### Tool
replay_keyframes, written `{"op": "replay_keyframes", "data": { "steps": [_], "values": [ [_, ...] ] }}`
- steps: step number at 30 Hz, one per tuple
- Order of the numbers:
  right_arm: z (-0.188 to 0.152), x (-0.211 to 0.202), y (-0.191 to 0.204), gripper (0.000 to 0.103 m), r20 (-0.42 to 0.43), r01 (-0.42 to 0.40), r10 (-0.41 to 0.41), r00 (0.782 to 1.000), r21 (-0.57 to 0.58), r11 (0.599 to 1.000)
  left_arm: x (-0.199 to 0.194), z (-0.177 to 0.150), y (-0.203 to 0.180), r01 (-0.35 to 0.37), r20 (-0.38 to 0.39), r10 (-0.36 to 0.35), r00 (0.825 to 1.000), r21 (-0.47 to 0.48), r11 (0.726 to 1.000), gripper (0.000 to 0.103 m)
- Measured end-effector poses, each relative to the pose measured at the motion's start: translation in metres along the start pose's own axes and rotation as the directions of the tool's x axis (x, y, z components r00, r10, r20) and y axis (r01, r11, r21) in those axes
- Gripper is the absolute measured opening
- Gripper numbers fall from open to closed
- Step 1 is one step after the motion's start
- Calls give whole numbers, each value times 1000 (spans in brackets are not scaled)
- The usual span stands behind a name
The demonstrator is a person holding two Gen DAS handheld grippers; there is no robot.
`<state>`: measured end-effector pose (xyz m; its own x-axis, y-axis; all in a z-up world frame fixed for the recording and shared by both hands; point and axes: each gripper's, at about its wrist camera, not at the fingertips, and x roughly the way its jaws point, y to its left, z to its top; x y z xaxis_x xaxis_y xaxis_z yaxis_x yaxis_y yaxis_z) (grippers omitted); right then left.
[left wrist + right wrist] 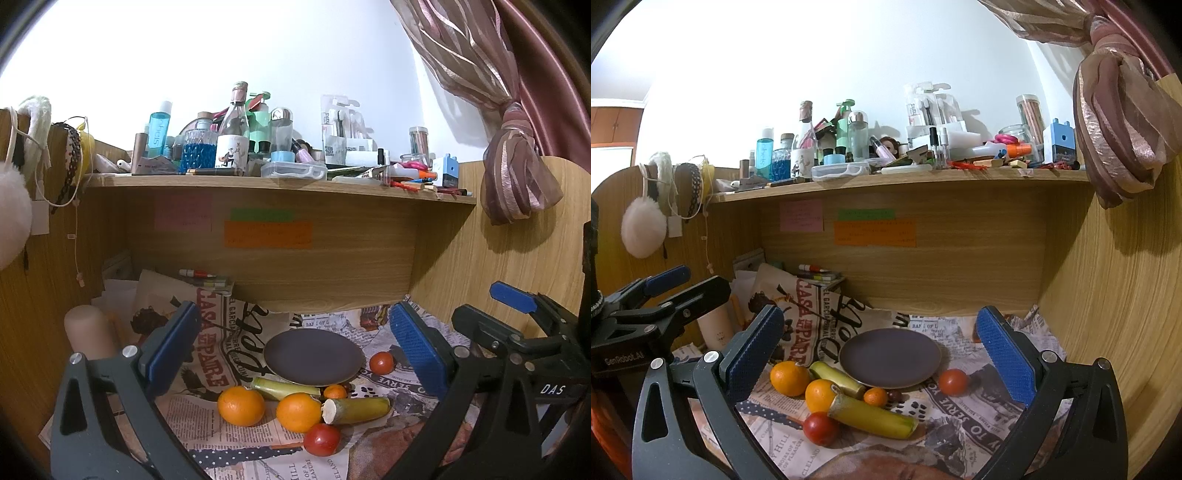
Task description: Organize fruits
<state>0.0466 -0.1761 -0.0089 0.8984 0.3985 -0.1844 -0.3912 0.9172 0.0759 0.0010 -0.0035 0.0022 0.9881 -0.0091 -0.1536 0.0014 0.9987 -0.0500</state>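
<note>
A dark round plate [314, 356] [890, 357] lies bare on the newspaper-covered desk. In front of it lie two large oranges [241, 405] [298, 411], a small orange [334, 391], two yellow-green banana pieces [356, 409] [282, 387], a near red tomato [321, 439] and a second tomato [381, 363] to the plate's right. The right wrist view shows the same oranges [789, 377] [820, 395], banana piece [873, 417] and tomatoes [820, 428] [953, 382]. My left gripper [295, 354] and right gripper [882, 350] are both open and empty, held above and short of the fruit.
A wooden shelf [258, 182] crowded with bottles and stationery overhangs the desk's back. Wooden side panels close in left and right. A beige cup [90, 332] stands at the left. A tied curtain [517, 158] hangs at the right. Sticky notes [267, 233] are on the back panel.
</note>
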Motion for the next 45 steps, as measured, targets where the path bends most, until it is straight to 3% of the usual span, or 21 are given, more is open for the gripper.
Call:
{"op": "replay_keyframes", "data": {
  "steps": [25, 28, 31, 34, 38, 45],
  "values": [
    [1, 9, 4, 103, -24, -13, 13, 1000, 21, 1000, 9, -5, 8, 11, -21, -11, 1000, -16, 1000, 103],
    [-3, 21, 0, 97, -51, -25, 26, 998, 28, 999, 15, -8, 12, 9, -36, -10, 999, -18, 1000, 102],
    [-9, 35, -2, 87, -98, -47, 50, 994, 40, 998, 24, -13, 19, -1, -64, 0, 998, -22, 1000, 93],
    [-19, 52, -3, 79, -155, -58, 64, 986, 45, 997, 38, -20, 27, -3, -115, 0, 993, -30, 1000, 83],
    [-35, 78, -2, 78, -243, -69, 79, 967, 49, 996, 59, -37, 42, -14, -199, 7, 980, -36, 999, 75],
    [-68, 116, 2, 78, -396, -94, 118, 911, 80, 992, 90, -73, 70, -35, -341, 10, 940, -68, 997, 74]
  ]
}}
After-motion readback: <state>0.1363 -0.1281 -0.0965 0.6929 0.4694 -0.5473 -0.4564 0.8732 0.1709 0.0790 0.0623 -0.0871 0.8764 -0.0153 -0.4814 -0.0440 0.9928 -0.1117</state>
